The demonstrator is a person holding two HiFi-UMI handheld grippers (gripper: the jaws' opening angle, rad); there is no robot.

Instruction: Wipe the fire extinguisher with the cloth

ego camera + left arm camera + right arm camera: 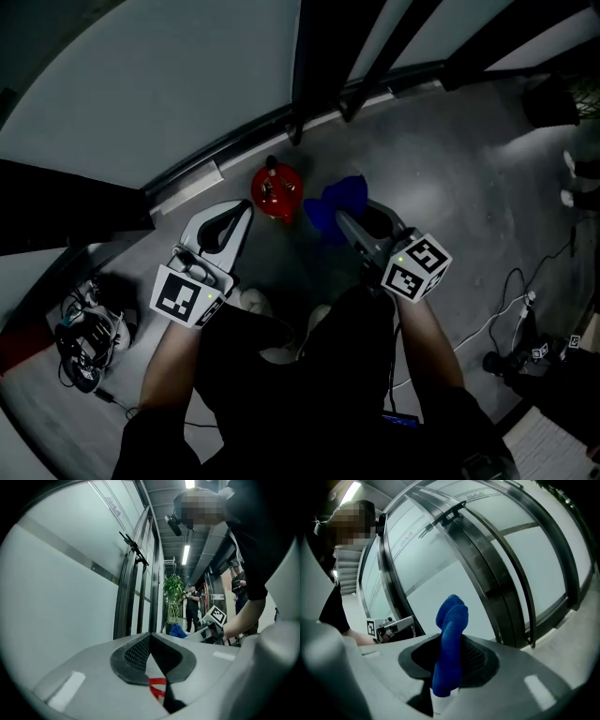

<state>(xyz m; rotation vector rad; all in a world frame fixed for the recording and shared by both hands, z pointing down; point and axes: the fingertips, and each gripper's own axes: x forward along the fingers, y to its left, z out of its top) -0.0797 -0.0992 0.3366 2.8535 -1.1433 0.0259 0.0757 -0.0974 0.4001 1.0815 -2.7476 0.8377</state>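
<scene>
The glass wall point(141, 84) and the grey floor point(450, 159) filled most of the head view, and the red fire extinguisher point(277, 190) stood on that floor close to the foot of the wall, ahead of you and between your two tools. The blue cloth point(342, 199) hung just to its right, apparently not touching it. Your right tool point(349, 225) was clamped on the cloth, which stuck up through the jaws as a narrow fold. Your left tool point(242, 214) was closed with nothing between the pads; only a sliver of red showed below them, and it was holding nothing steady.

The risks looked like these: with the extinguisher unbraced, a firm wipe could tip it or shove it against the glass. Since only a thin fold was pinched, dragging it over the valve might pull the cloth free.
</scene>
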